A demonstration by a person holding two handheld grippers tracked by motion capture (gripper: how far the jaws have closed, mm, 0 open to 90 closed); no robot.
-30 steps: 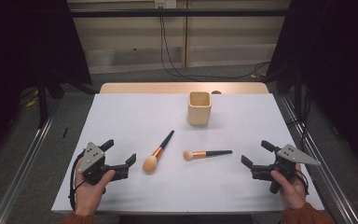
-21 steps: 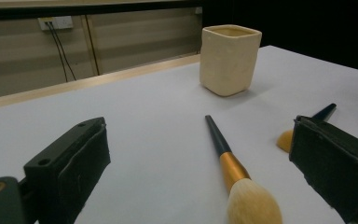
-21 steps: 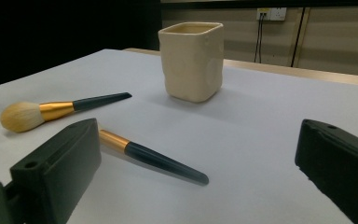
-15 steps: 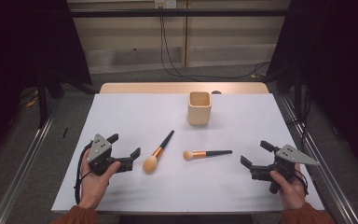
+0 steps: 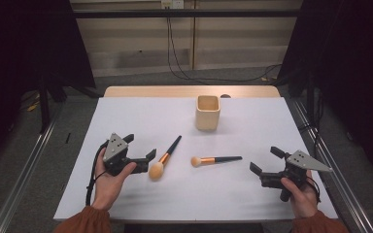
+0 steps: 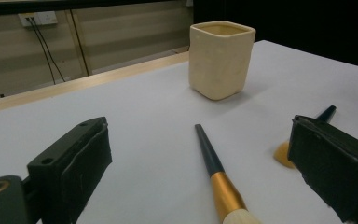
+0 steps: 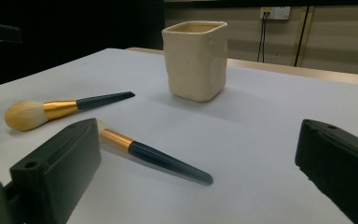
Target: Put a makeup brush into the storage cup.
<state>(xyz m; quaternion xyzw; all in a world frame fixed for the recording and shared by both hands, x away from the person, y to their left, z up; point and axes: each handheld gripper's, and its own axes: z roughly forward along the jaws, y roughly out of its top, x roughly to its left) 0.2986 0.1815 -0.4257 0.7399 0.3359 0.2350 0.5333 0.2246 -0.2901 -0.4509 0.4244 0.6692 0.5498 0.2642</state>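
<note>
white desk (image 5: 126, 116), beige cup (image 5: 208, 112) upright near its far edge, left gripper (image 5: 140, 147) spread wide just beside larger brush (image 5: 164, 158), right gripper (image 5: 265, 161) agape near smaller brush (image 5: 215, 159), 2 brushes lying flat mid-desk

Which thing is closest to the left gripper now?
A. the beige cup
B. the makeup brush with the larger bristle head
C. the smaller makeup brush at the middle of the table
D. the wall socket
B. In the high view the open left gripper sits just beside the bristle head of the larger brush, while the smaller brush and the beige cup lie farther away.
</note>
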